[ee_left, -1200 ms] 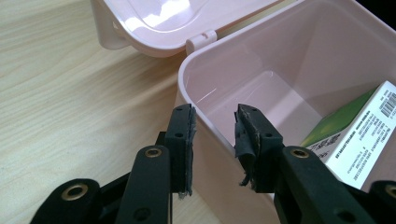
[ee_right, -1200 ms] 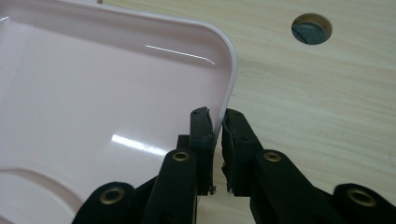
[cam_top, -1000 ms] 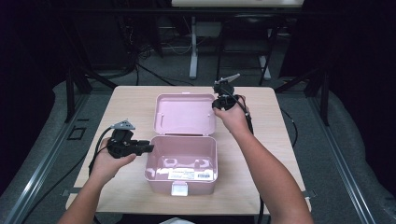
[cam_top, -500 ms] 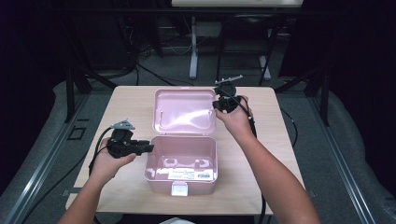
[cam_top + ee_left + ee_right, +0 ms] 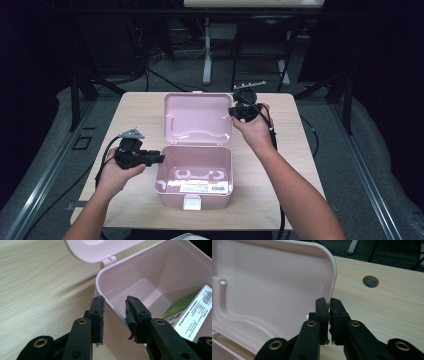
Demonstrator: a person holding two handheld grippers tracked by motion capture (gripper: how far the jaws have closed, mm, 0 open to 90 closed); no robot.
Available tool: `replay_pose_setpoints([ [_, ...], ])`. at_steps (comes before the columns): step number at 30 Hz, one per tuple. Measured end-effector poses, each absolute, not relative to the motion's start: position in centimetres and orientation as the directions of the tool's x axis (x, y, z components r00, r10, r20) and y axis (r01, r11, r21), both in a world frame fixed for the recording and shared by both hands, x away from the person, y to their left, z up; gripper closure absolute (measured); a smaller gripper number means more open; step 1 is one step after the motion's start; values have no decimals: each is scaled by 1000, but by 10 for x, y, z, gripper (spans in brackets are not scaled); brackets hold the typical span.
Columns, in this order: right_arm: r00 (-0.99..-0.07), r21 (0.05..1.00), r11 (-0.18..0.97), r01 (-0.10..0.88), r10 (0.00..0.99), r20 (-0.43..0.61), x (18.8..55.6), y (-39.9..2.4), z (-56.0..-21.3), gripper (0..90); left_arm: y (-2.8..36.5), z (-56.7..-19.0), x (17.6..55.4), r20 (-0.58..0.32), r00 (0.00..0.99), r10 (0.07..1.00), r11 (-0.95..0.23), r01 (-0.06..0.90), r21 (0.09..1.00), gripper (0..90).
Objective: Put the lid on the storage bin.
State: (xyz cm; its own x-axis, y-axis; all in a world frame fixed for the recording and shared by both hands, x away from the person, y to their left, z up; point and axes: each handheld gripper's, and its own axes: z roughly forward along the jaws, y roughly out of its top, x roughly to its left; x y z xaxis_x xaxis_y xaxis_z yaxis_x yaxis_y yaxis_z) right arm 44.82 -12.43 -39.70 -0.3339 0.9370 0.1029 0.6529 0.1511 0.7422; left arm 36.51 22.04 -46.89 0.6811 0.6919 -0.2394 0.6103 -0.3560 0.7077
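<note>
The right tongs have just been closing and now clamp the lid edge, which stands higher than before. The left tongs straddle the pink box wall, apart, steadying it on the worktop. Closing the lid appears to be under way.

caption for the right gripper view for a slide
Right hand-held gripper pinching the rim of the pink box's open lid above the wooden table.

Your left gripper view: green-white carton cut off at right edge, print too small to read; box front wall hidden behind jaws.
</note>
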Motion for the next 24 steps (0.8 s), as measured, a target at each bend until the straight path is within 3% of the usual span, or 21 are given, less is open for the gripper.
replay_pose_setpoints([
  [12, -355, 774, 154, 614, 930, 96, 438, -127, -395, 856, 222, -467, 372, -204, 668, 716, -339, 588, 734, 646],
  [20, -361, 781, 147, 607, 926, 107, 436, -129, -395, 856, 225, -459, 393, -260, 632, 731, -253, 604, 756, 637],
  [24, -364, 782, 147, 606, 925, 109, 436, -130, -395, 857, 223, -445, 403, -210, 618, 758, -253, 575, 778, 626],
])
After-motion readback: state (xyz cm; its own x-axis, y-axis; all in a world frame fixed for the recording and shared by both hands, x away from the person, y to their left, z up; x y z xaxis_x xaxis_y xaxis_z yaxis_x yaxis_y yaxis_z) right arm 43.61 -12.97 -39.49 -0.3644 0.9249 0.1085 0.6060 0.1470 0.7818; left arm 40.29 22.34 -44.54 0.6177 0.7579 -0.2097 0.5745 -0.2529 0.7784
